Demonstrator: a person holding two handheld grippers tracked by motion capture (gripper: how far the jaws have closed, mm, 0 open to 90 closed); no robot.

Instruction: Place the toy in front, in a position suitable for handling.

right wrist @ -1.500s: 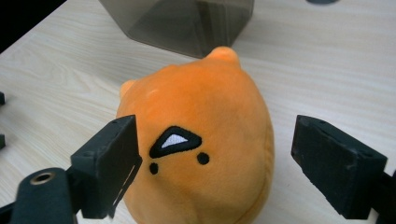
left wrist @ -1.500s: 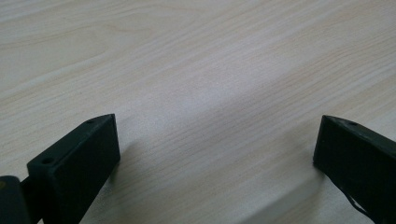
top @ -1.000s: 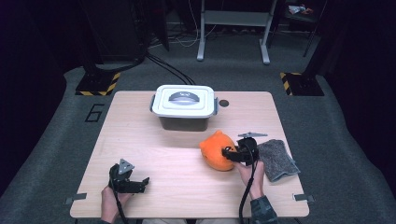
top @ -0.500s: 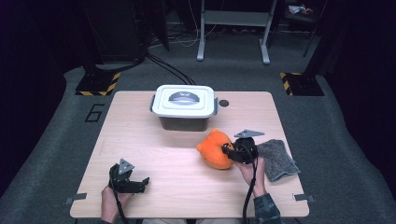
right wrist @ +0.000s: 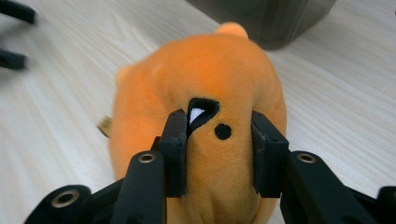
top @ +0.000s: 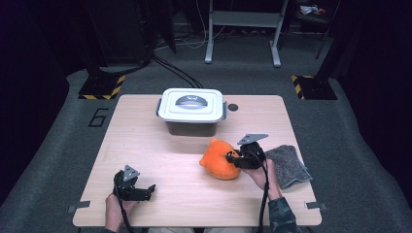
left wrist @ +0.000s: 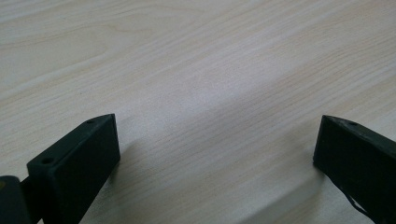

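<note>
Your right gripper (right wrist: 219,154) has its two black jaws pinched into the side of the orange plush toy (right wrist: 201,88); they have just been closing, and the soft fleece now bulges between and around the pads, right beside a stitched black-and-white eye and a small black dot. So the toy lies straight ahead of those jaws, already caught, and its rounded body runs away from you toward the storage box (top: 192,109), with a little ear-like nub at the far end. From above, your right gripper (top: 236,158) reaches the toy (top: 219,159) from its right flank, pointing leftward across the table (top: 145,141), so any lift will likely carry the bulk of the plush hanging off to the left of the grip. The toy is squashy and fuzzy; I would judge it forgiving to squeeze but apt to sag. Just to the right of your hand lies a grey, nubbly folded cloth (top: 287,165). The box beyond is dark-walled with a white clip-on lid, shut. Your left gripper (top: 145,191) rests well apart near the table's front left, its jaws (left wrist: 215,154) spread wide over bare pale wood grain, holding nothing.
</note>
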